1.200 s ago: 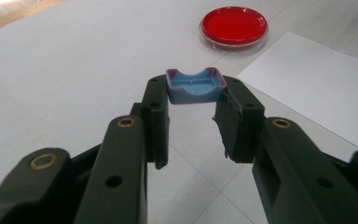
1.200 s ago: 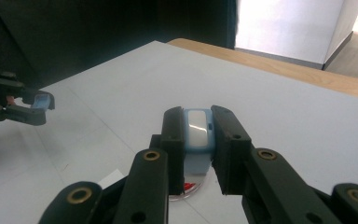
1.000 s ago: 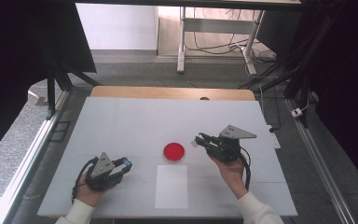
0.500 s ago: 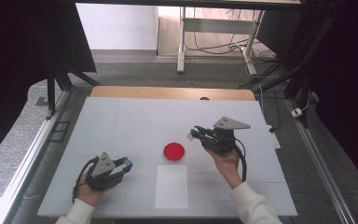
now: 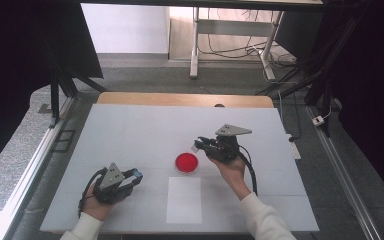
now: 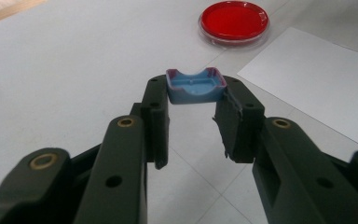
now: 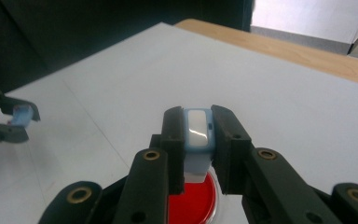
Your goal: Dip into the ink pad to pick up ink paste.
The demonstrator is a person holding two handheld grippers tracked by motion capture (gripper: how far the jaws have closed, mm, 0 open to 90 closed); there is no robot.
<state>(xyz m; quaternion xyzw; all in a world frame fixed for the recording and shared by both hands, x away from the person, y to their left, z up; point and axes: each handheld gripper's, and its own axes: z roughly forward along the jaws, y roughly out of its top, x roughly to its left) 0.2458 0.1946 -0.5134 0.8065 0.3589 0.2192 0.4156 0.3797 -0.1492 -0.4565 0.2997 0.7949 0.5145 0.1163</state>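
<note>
On the white table (image 5: 130,130), the red dish (image 5: 186,162) sits centre, just beyond a paper sheet (image 5: 184,199). The right gripper (image 5: 203,145) clamps a pale blue block (image 7: 198,130) beside it, likely about to lower it there; the left gripper (image 5: 136,176), near left, clamps a blue cap (image 6: 195,86).

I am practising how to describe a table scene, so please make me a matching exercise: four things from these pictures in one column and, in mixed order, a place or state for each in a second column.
Things:
1. red dish
2. white sheet
3. blue cap
4. pale blue block

Places or states:
A. clamped in the right gripper, above the dish
B. lies flat near the front edge of the table
C. stands on the table between the two grippers
D. clamped at the tips of the left gripper

Pairs: 1-C, 2-B, 3-D, 4-A
</note>
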